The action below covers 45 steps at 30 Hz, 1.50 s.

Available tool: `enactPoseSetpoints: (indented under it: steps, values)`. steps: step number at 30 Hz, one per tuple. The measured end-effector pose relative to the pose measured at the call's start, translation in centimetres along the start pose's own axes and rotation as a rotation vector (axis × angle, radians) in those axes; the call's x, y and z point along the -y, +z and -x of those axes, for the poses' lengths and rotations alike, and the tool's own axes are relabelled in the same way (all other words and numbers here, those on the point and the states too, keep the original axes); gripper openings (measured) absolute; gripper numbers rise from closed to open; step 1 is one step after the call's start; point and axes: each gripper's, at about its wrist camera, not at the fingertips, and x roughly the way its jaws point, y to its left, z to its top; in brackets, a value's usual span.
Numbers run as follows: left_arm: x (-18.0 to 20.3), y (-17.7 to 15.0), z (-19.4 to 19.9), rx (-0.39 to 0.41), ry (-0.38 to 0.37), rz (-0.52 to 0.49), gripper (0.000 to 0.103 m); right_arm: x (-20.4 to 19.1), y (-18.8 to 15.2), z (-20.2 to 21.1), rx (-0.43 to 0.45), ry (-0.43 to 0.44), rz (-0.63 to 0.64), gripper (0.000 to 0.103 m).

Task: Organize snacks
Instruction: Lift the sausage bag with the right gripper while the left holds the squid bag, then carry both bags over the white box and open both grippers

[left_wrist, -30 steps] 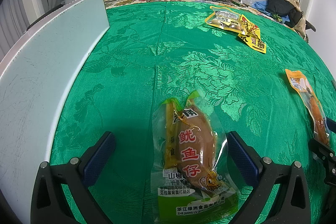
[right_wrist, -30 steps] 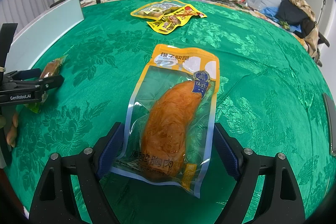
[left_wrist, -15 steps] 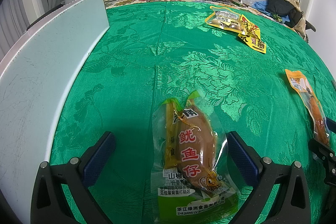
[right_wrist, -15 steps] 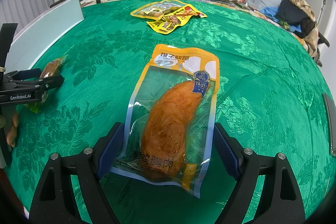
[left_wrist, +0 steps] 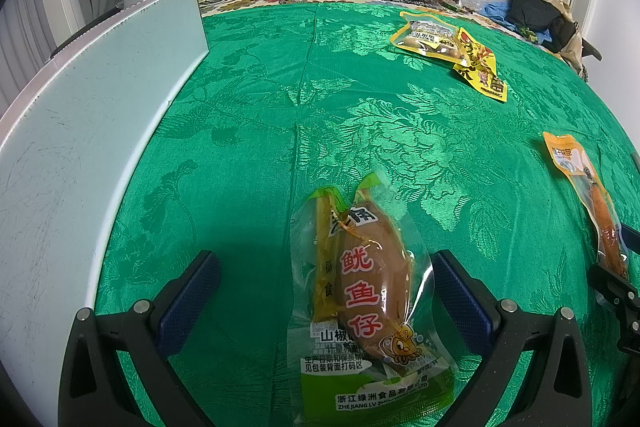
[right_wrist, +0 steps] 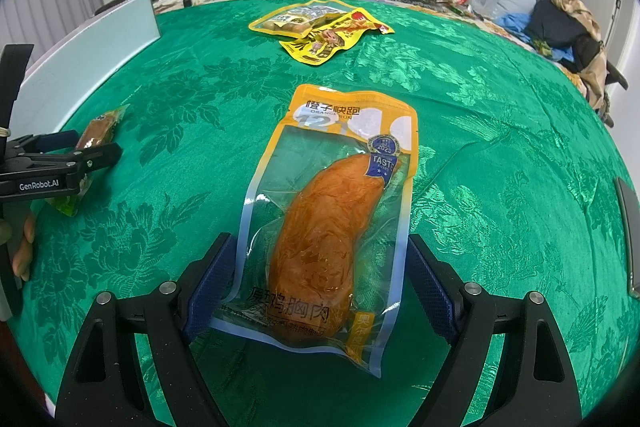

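The left gripper (left_wrist: 326, 291) is spread wide around the squid packet (left_wrist: 362, 287), ungrasped on the green worktop (left_wrist: 256, 131). The right gripper (right_wrist: 318, 275) is likewise spread, the chicken packet (right_wrist: 328, 219) lying between its fingers.

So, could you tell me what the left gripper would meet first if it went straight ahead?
Probably the squid snack packet, already lying between the open fingers of the left gripper; beyond it only green tablecloth shows.

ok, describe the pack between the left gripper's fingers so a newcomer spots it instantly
On the green tablecloth, near the pale board, it lies between the left gripper fingers. The squid pack: clear pouch, green trim, brown piece, red characters. The others are yellow or orange.
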Motion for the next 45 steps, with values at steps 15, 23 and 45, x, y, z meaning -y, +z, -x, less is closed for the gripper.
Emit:
enactPoseSetpoints:
  steps: [15, 23, 45]
  values:
    - [0.1, 0.2, 0.0, -0.029, -0.004, -0.004, 0.103, 0.0, 0.0, 0.0, 0.001, 0.003, -0.002, 0.087]
    - [-0.6, 0.0, 2.1, -0.090, -0.118, 0.029, 0.055, 2.8, 0.5, 2.6, -0.014, 0.171, -0.262, 0.066]
    - [-5.3, -6.2, 9.6, -0.026, -0.307, 0.235, 0.053, 8.5, -4.3, 4.8, 0.100, 0.682, -1.027, 0.054]
